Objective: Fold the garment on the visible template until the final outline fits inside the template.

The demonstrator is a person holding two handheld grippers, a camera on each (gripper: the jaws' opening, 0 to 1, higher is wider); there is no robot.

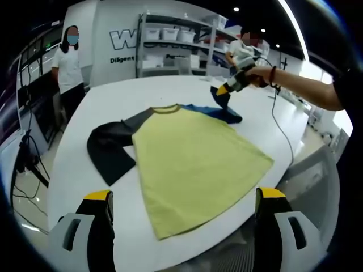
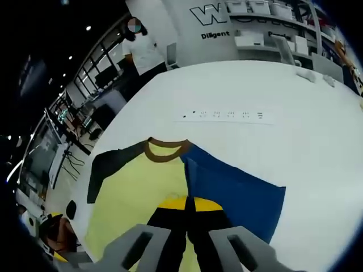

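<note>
- Lying flat on the white table (image 1: 170, 90), the yellow shirt (image 1: 195, 164) has one dark sleeve (image 1: 110, 150) spread and its far side over the blue template (image 2: 238, 195).
- Right gripper (image 2: 190, 212): jaws together, apparently pinching the other sleeve to fold it inward.
- Left gripper (image 1: 184, 212): jaws apart, holding nothing, near the hem.
- Shelving (image 1: 181, 42) and a bystander (image 1: 69, 65) stand beyond the table.

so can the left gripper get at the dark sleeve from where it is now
Probably yes. The left gripper sits open at the near table edge, and the dark sleeve lies flat on the white table ahead and to its left, with nothing between them. The right gripper is away at the shirt's far side.
</note>
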